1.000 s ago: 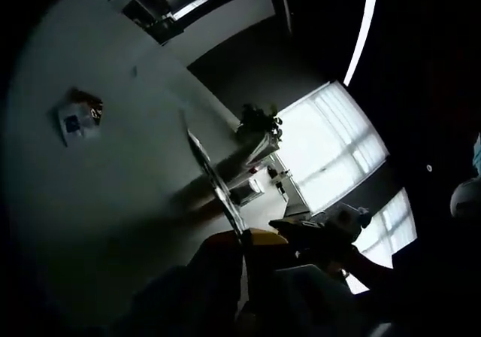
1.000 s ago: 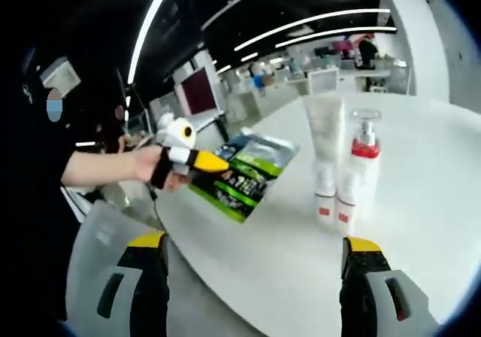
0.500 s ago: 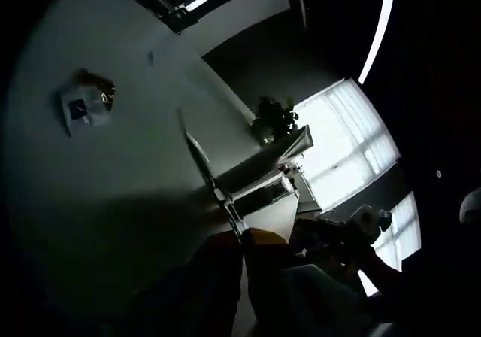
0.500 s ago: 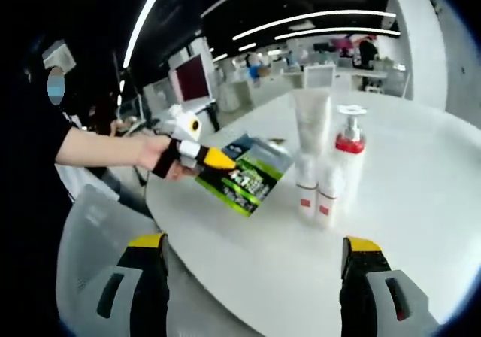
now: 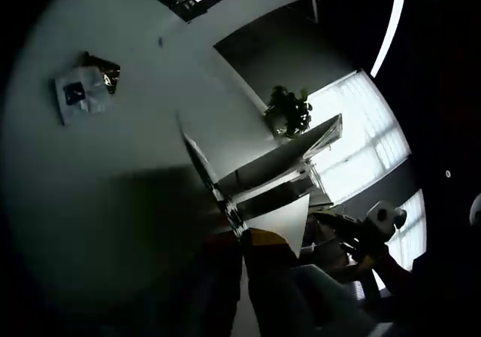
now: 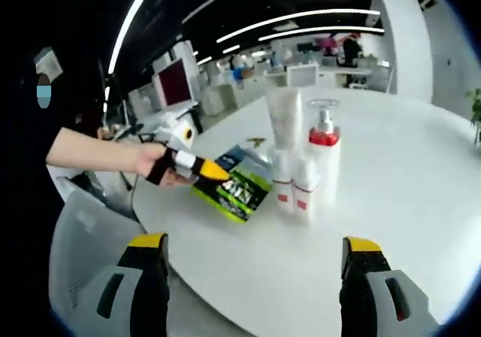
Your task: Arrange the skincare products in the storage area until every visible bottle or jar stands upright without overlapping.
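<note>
Skincare products on round white table (image 6: pixel 421 201), right gripper view: white tube (image 6: pixel 283 156) standing cap-down, touching pump bottle (image 6: pixel 316 170) with red collar — both upright, side by side. Green-and-black sachet (image 6: pixel 239 190) lies flat just left of them. Left gripper (image 6: pixel 214 173), yellow-tipped, held in person's hand (image 6: pixel 158 164), jaws closed on sachet edge. Right gripper (image 6: pixel 255 265) — jaws wide apart, nothing between, low over near table edge. Left gripper view: dark, sachet seen edge-on between jaws; small packet (image 5: pixel 81 96) well apart on table.

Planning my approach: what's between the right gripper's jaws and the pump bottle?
Bare white table in the right gripper view; the pump bottle stands beside the tube.
</note>
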A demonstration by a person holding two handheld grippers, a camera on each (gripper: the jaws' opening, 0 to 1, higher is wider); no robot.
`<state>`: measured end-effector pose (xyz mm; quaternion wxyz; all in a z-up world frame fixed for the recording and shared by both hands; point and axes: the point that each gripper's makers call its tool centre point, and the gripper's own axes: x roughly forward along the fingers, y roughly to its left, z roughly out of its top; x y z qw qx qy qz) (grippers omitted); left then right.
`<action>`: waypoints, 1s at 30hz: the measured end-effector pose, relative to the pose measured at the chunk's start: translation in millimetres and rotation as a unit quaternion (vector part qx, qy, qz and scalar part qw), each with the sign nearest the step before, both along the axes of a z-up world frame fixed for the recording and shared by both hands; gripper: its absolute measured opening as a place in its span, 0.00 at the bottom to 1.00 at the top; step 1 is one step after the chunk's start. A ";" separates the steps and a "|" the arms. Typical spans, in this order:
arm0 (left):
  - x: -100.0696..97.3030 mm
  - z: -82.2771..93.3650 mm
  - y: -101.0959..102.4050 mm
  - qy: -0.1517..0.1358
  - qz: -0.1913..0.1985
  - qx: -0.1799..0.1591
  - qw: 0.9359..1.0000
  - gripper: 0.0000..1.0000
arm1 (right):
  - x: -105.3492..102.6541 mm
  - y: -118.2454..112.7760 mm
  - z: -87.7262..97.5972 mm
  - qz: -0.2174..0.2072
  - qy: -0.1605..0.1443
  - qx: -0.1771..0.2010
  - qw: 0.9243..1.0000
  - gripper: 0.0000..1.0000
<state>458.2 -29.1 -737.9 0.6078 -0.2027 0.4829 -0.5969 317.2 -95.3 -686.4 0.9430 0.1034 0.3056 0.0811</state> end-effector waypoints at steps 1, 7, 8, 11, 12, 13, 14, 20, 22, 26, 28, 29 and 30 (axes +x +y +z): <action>0.6 -0.7 -0.7 0.000 0.001 0.002 1.000 0.00 | 0.3 -0.9 1.0 -0.002 -0.004 0.005 1.000 0.99; 2.8 -1.0 -6.9 0.003 0.003 0.002 1.000 0.00 | -0.9 -3.9 -1.4 -0.007 0.001 0.001 1.000 0.99; 2.4 -1.9 -7.6 0.003 0.001 0.004 1.000 0.00 | -1.0 -3.6 -1.8 -0.006 0.002 0.000 1.000 0.99; 0.6 -4.5 -9.1 0.003 -0.004 0.013 1.000 0.00 | -1.8 -1.7 -4.6 0.000 0.009 -0.009 1.000 0.99; 0.3 -4.6 -9.3 0.001 -0.005 0.015 1.000 0.00 | -2.0 -0.8 -5.4 0.003 0.010 -0.012 1.000 0.99; 0.4 -5.0 -9.6 -0.001 -0.005 0.016 1.000 0.00 | -2.2 -0.1 -6.1 0.005 0.012 -0.013 1.000 0.99; 0.4 -5.5 -9.9 -0.002 -0.006 0.018 1.000 0.00 | -2.6 1.2 -7.1 0.009 0.015 -0.014 1.000 0.99; 1.6 -12.0 -9.3 -0.008 -0.003 0.039 0.999 0.00 | -3.5 0.4 -8.9 0.012 0.019 -0.022 1.000 0.99; 1.6 -11.7 -10.3 -0.009 -0.004 0.040 0.999 0.00 | -3.5 -0.1 -8.9 0.011 0.019 -0.022 1.000 0.99; 1.1 -10.8 -12.6 -0.010 -0.004 0.040 0.999 0.00 | -3.6 -0.8 -8.8 0.009 0.019 -0.020 1.000 0.99; 1.4 -12.5 -13.5 -0.012 -0.005 0.045 0.999 0.00 | -3.8 -0.8 -9.4 0.009 0.021 -0.020 1.000 0.99; 1.3 -14.6 -13.5 -0.014 -0.006 0.051 0.999 0.00 | -3.9 -0.8 -9.6 0.009 0.022 -0.020 1.000 0.99; 1.1 -15.5 -13.3 -0.014 -0.006 0.054 0.998 0.00 | -3.9 -0.7 -9.8 0.009 0.022 -0.021 1.000 0.99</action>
